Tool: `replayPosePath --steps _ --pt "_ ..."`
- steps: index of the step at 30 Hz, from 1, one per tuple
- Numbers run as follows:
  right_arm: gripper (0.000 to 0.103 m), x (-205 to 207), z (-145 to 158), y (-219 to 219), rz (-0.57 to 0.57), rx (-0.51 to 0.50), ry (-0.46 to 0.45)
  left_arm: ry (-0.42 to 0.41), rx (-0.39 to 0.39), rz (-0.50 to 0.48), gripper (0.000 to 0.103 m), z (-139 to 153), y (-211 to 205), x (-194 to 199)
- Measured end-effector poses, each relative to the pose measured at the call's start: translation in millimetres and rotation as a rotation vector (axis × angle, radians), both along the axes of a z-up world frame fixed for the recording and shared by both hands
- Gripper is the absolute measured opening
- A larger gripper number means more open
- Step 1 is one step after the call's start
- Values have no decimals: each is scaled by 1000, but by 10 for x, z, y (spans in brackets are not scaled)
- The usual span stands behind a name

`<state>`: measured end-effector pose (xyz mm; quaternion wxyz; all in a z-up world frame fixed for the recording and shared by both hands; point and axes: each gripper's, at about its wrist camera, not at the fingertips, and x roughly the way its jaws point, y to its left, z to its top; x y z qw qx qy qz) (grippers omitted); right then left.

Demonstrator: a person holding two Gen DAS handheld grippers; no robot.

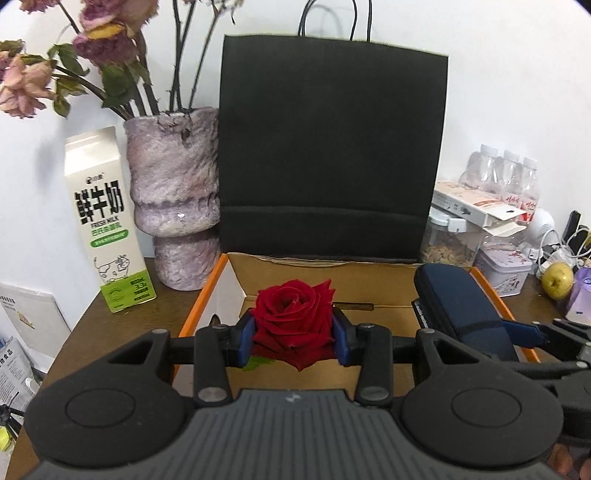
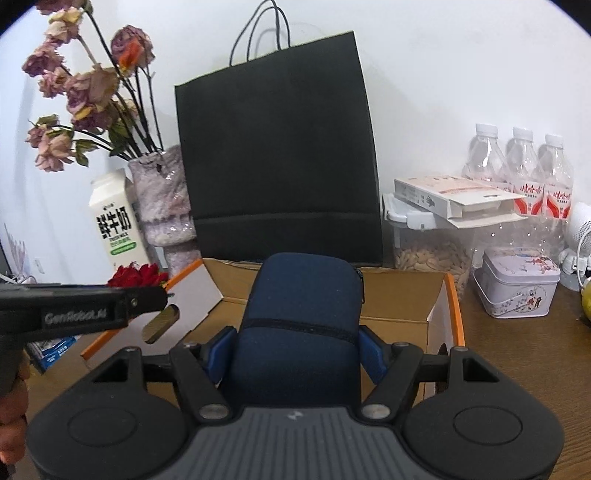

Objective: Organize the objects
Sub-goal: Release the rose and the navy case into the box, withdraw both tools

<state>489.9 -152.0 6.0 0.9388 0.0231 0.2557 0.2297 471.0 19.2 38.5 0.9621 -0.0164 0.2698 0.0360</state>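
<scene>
Each gripper is matte black: the left gripper (image 1: 294, 339) and the right gripper (image 2: 295, 354) share a ribbed grey centre plate, two round black lobes beside that plate, silver pivot screws and blue finger pads (image 1: 245, 338). White "GenRobot.AI" lettering marks one housing. Bare fingers (image 2: 9, 435) show skin.

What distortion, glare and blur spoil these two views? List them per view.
Left wrist view: fisheye bends the black paper bag and darkens the corners; the wilted flowers look blurred. Right wrist view: the bag leans and bows; a small glare spot shows on the vase; the bottles look washed out.
</scene>
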Motion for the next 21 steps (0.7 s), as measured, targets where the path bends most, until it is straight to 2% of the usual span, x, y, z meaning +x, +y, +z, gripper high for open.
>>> replayPosePath --steps 5,11,12,13,14,15,16,17,21 --pt "69 94 -95 2 -28 -5 12 36 -2 7 42 -116 -25 176" --pt "69 157 -170 1 -41 -4 19 43 0 20 44 -195 -22 276" --pt "70 158 -174 -7 -46 -1 17 45 0 25 50 -202 -13 289" --pt "72 161 -175 -21 -52 4 16 49 1 30 66 -209 -4 294" --pt "72 161 -168 -42 -62 11 12 46 2 38 78 -212 6 290" --pt "82 159 -155 -55 -65 11 7 35 3 46 99 -210 13 273" --pt "99 157 -140 -63 -68 9 7 17 8 58 103 -205 18 247" --pt "103 147 -128 -71 -73 11 1 4 18 71 103 -198 21 221" --pt "103 111 -87 -81 -72 10 -12 8 11 75 103 -185 53 198"
